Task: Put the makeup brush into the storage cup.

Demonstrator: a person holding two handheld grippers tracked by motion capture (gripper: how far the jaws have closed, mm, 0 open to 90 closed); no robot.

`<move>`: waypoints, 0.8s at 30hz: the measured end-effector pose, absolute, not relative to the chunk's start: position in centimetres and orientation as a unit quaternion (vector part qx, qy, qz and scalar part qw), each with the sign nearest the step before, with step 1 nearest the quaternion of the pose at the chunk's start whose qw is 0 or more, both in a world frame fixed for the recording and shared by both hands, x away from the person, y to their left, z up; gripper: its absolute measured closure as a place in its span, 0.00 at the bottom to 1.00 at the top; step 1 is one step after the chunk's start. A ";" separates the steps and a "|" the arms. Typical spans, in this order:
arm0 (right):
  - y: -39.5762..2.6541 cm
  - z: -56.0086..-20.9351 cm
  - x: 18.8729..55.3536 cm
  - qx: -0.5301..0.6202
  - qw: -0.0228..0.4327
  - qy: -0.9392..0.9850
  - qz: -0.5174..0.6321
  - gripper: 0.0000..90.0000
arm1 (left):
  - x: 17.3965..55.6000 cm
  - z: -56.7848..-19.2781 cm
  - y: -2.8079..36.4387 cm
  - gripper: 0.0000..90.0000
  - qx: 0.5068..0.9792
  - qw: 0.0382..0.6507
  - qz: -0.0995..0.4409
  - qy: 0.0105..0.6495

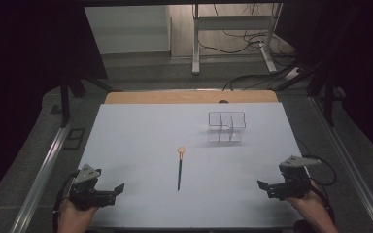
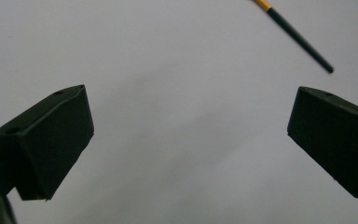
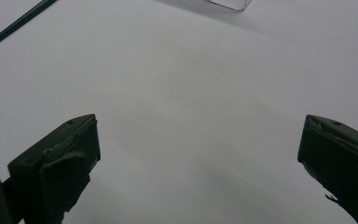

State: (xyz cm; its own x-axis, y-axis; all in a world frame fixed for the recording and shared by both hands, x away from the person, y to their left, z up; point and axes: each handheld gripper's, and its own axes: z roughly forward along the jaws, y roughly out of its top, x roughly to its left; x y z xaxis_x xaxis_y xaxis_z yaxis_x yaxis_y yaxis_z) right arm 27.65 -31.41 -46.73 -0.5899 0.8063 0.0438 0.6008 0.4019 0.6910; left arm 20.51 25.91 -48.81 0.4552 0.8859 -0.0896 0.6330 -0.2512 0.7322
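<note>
The brush (image 1: 179,170) lay flat near the middle of the table (image 1: 141,131), its orange tip pointing toward the clear organizer (image 1: 227,126), which stood well apart from it, beyond and to the right. It looked light, thin and stiff, likely to roll, so a pinch across the dark handle near mid-length seemed best. Both the left gripper (image 1: 118,188) and right gripper (image 1: 262,185) held their jaws wide apart and empty, flanking the brush near the table's front edge.

white table top (image 1: 141,145) bare over most of its face; wooden edge strip (image 1: 189,97) along its far side | metal-framed stand (image 1: 233,22) on the floor beyond; loose cables (image 1: 233,41) beneath it | black curtains (image 1: 24,58) at both sides
</note>
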 end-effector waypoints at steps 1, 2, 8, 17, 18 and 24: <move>-31.4 -46.7 27.6 0.424 0.154 0.824 0.342 0.00 | 20.5 -48.8 25.9 0.01 0.771 0.364 0.173 0.492; -31.3 -46.7 27.6 0.423 0.156 0.825 0.342 0.00 | 20.5 -48.8 25.9 0.00 0.771 0.366 0.171 0.492; -31.2 -46.7 27.8 0.419 0.148 0.827 0.345 0.00 | 20.7 -49.0 25.8 0.00 0.771 0.374 0.157 0.491; -31.0 -46.8 27.8 0.411 0.147 0.831 0.344 0.00 | 20.7 -48.9 25.8 0.00 0.768 0.376 0.159 0.493; -31.0 -46.8 27.8 0.411 0.147 0.832 0.343 0.00 | 20.8 -49.0 25.8 0.00 0.770 0.373 0.158 0.494; -30.9 -46.8 27.8 0.409 0.145 0.833 0.343 0.00 | 20.8 -48.9 25.7 0.00 0.771 0.367 0.157 0.496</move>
State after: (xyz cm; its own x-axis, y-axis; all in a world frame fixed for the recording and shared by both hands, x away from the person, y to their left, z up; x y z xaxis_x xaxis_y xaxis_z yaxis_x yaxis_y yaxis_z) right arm 27.82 -30.93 -46.84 -0.6226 0.7816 0.0389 0.5824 0.4296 0.6901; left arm 20.81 25.68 -48.87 0.4587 0.8802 -0.1217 0.6496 -0.2388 0.7218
